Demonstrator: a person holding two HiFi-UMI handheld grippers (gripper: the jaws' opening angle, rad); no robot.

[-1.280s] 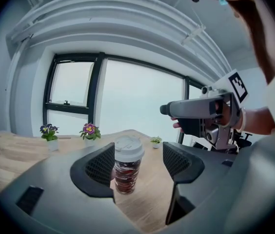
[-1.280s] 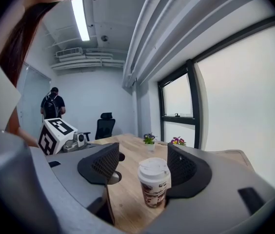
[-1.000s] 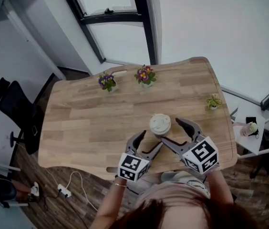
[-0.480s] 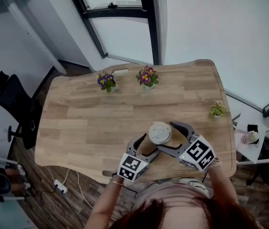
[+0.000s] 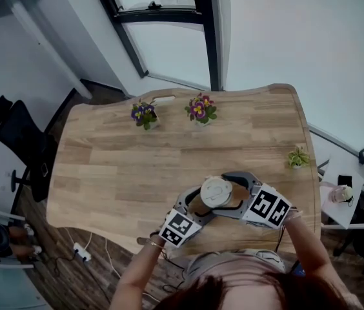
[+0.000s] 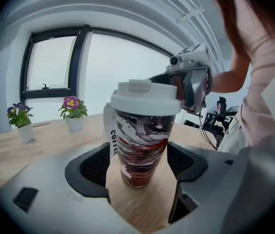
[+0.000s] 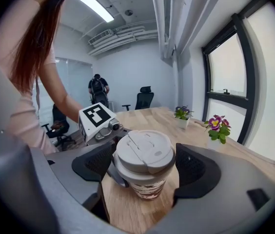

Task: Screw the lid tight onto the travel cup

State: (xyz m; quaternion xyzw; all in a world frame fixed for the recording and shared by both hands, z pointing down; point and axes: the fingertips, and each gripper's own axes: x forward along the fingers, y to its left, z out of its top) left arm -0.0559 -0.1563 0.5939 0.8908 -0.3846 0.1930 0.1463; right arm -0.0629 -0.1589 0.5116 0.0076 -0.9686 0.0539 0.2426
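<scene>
**Head view:** lidded travel cup stands upright on the wooden bench, near edge, right of centre. Left tool comes in from the near left and right tool from the near right. Both bracket the cup. On the far side of the bench are a purple flower pot and a pink flower pot. A small green plant sits by the right edge. A black office chair is on the floor to the left.

**Left gripper view:** jaws are spread wide, w/ one pad on each side of the cup's lower body. There is a slim gap on both sides, so the tool is released and grips nothing. The cup wall is marbled red, white and dark, w/ a "COFFEE" label strip on its left. The white lid sits level on top. The right tool is behind the cup at lid height.

**Right gripper view:** jaws are opening, w/ the lid btwn them and both pads clear of it, so this tool is released too. The lid's flip tab faces up. The left tool's marker cube shows just beyond the cup on the left. In the bg, a person stands by a second chair.
</scene>
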